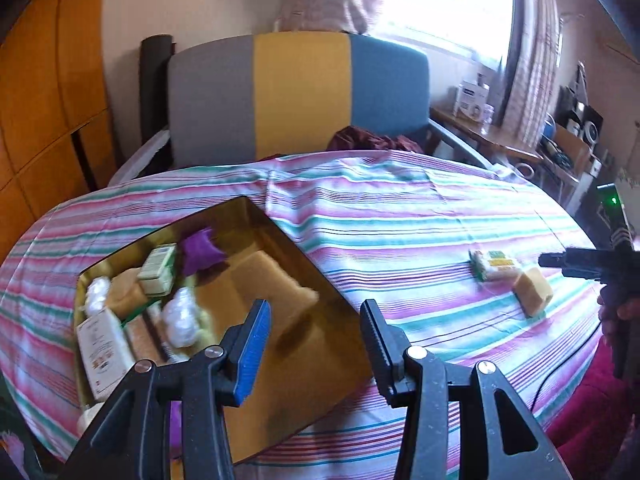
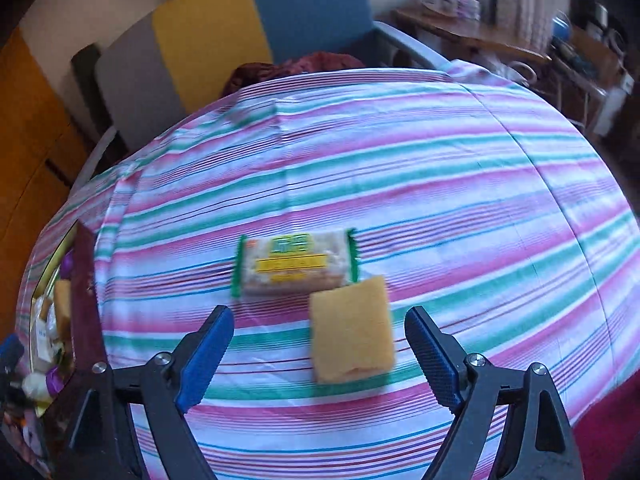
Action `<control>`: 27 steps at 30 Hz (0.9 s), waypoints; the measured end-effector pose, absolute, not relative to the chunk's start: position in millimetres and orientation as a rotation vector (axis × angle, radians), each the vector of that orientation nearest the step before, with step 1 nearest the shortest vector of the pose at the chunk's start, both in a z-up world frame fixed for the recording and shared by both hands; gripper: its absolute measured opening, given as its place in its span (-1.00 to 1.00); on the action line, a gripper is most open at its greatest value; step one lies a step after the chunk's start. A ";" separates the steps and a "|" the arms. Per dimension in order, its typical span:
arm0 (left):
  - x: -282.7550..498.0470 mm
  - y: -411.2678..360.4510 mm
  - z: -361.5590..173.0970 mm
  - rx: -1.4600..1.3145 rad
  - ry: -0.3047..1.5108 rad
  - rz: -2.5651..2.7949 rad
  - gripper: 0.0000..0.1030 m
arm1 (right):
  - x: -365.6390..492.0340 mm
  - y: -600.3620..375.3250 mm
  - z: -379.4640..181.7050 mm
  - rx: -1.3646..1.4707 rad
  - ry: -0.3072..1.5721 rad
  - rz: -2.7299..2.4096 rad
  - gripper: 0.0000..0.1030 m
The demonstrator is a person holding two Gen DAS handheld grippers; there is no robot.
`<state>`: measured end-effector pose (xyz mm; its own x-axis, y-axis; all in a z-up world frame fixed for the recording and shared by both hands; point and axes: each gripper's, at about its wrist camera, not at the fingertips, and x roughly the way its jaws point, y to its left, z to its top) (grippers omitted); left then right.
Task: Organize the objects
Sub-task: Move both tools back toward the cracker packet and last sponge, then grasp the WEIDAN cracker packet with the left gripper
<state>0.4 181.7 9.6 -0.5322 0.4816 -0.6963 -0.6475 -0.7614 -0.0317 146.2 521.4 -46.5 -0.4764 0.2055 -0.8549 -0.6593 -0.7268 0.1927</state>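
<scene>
Striped-cloth desk [image 2: 440, 168]: right gripper [image 2: 320, 344] fingers spread, empty, above yellow sponge [image 2: 350, 338]; snack pack [image 2: 294, 264] at 11 o'clock. Left gripper [image 1: 314, 340] part-spread, empty, over box [image 1: 320, 280]. Next: lower, pinch sponge.

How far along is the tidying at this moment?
Mostly done: the gold box already holds several packets and sponges. Nothing is in hand; the left gripper and right gripper are both open and empty. Left on the striped cloth: the green-edged packet and yellow sponge.
</scene>
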 end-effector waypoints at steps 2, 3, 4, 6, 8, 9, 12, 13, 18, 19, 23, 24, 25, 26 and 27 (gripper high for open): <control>4.2 194.4 7.8 -0.944 0.322 2.243 -0.09 | 153.7 534.9 -53.9 -1.138 0.786 2.181 0.71; 5.9 200.6 6.7 -0.949 0.330 2.226 -0.09 | 157.2 540.5 -57.3 -1.114 0.828 2.166 0.71; 7.4 207.4 5.2 -0.955 0.339 2.206 -0.08 | 161.8 546.0 -60.3 -1.089 0.865 2.149 0.71; 11.5 222.6 0.6 -0.970 0.355 2.165 -0.01 | 170.5 554.8 -62.1 -1.046 0.911 2.109 0.71; 15.6 238.6 -4.6 -1.001 0.351 2.116 0.00 | 178.8 563.3 -61.2 -0.994 0.954 2.080 0.71; 17.1 245.7 -7.2 -1.016 0.348 2.092 0.00 | 185.2 567.8 -60.2 -0.960 0.983 2.064 0.71; 20.5 272.2 -15.6 -1.047 0.364 2.030 0.00 | 198.9 578.8 -60.6 -0.890 1.061 2.012 0.72; 22.1 283.7 -18.3 -1.051 0.378 2.004 0.00 | 202.4 581.5 -61.6 -0.876 1.086 1.997 0.72; 33.0 334.9 -26.5 -0.985 0.525 1.917 0.00 | 208.2 586.0 -64.2 -0.850 1.146 1.970 0.72; 35.5 348.1 -29.9 -0.966 0.579 1.886 0.00 | 208.1 585.6 -64.3 -0.849 1.153 1.972 0.73; 45.7 398.6 -45.1 -0.899 0.760 1.760 0.28 | 205.0 584.3 -66.5 -0.865 1.175 1.985 0.74; 47.6 409.1 -47.6 -0.875 0.786 1.731 0.32 | 204.2 583.8 -67.2 -0.871 1.182 1.990 0.74; 50.5 419.7 -50.7 -0.855 0.815 1.694 0.35 | 204.2 583.6 -67.7 -0.873 1.188 1.994 0.74; 53.5 430.6 -54.2 -0.834 0.849 1.648 0.36 | 204.0 583.4 -68.2 -0.874 1.194 1.998 0.74; 56.2 438.8 -57.0 -0.816 0.877 1.616 0.37 | 205.0 583.8 -68.6 -0.876 1.199 2.002 0.74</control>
